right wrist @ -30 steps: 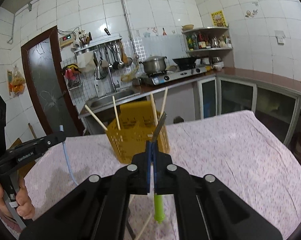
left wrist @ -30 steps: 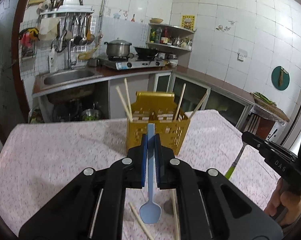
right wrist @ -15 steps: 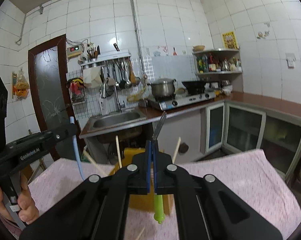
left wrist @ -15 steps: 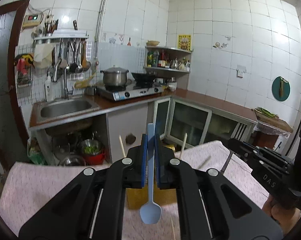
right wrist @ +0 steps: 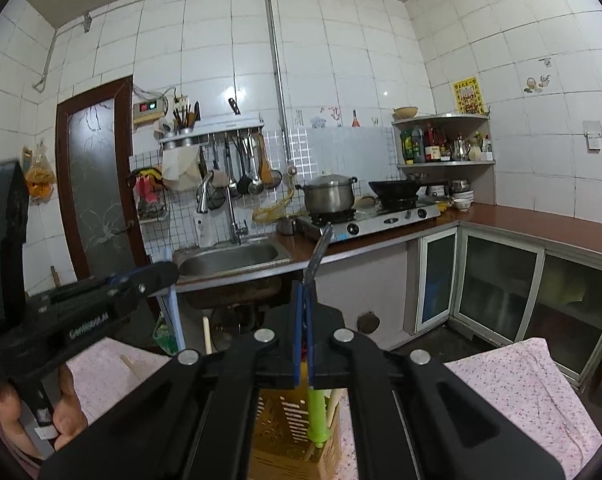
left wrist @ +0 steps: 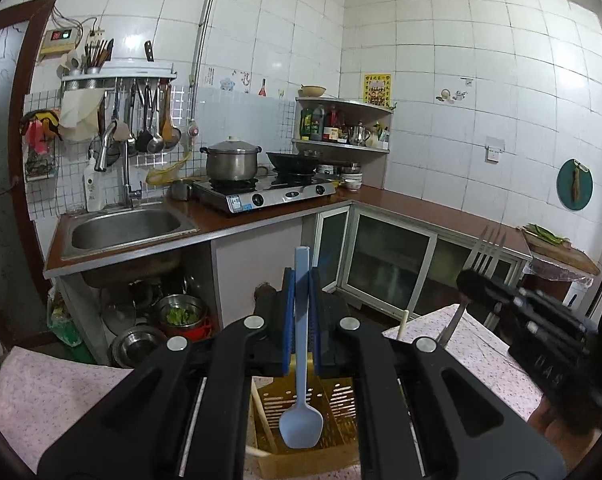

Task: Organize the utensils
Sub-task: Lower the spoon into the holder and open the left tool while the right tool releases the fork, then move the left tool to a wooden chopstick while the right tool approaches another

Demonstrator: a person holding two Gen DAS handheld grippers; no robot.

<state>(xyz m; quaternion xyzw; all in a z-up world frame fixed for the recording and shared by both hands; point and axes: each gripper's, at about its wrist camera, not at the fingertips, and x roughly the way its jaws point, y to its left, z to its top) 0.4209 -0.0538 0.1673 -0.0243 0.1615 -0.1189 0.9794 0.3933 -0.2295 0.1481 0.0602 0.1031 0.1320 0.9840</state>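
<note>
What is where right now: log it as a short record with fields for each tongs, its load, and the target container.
left tongs: shut on blue spoon, bowl end hanging down over the holder
right tongs: shut on green-handled fork, tines up, handle hanging over the holder
target: yellow utensil holder on the pink tablecloth, below both tongs
already in holder: wooden chopsticks
status: spoon and fork both in the air, not yet in the holder

Surface: table (left wrist: 485, 356) under a pink speckled cloth, lower part of both frames.
On it: yellow slotted utensil basket (left wrist: 337, 408), bottom centre, with pale chopsticks (left wrist: 401, 323) standing inside.
</note>
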